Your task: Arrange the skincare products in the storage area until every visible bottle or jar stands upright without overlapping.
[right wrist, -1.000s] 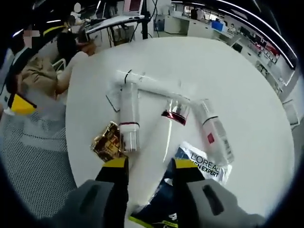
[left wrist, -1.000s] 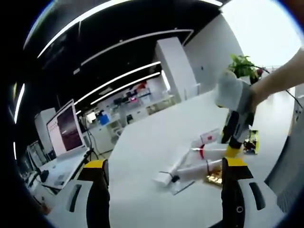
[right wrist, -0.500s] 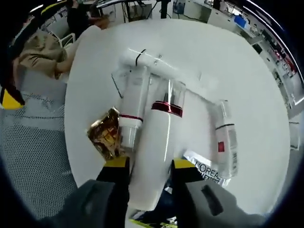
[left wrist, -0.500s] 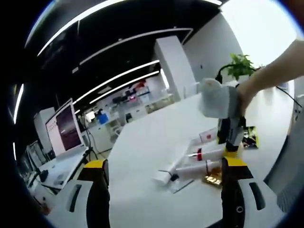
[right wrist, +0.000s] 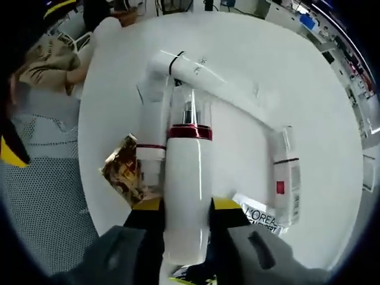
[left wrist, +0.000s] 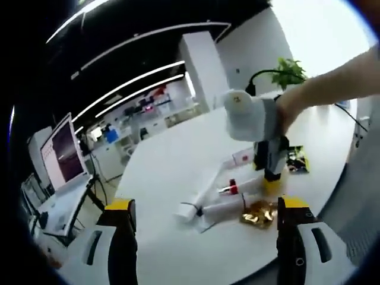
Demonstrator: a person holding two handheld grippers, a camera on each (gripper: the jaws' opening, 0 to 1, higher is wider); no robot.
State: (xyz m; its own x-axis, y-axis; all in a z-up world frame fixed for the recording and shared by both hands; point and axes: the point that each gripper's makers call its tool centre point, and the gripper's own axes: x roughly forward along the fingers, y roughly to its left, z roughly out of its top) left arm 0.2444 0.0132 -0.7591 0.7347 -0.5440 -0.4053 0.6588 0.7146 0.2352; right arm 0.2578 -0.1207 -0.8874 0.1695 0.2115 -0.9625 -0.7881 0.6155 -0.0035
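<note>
Open office, dark ceiling with light strips (left wrist: 136, 80) (long, parallel), white pillar (left wrist: 205, 68), potted plant (left wrist: 288, 68)

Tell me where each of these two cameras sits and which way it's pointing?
Left gripper view: rides on the left gripper, looking level across the white round table at the lying skincare bottles; its two jaws stand wide apart, and the person's arm holds the right gripper.
Right gripper view: rides on the right gripper, looking down onto the table; its jaws flank a white pump bottle.
Shared: the table, the bottles, the gold packet.
</note>
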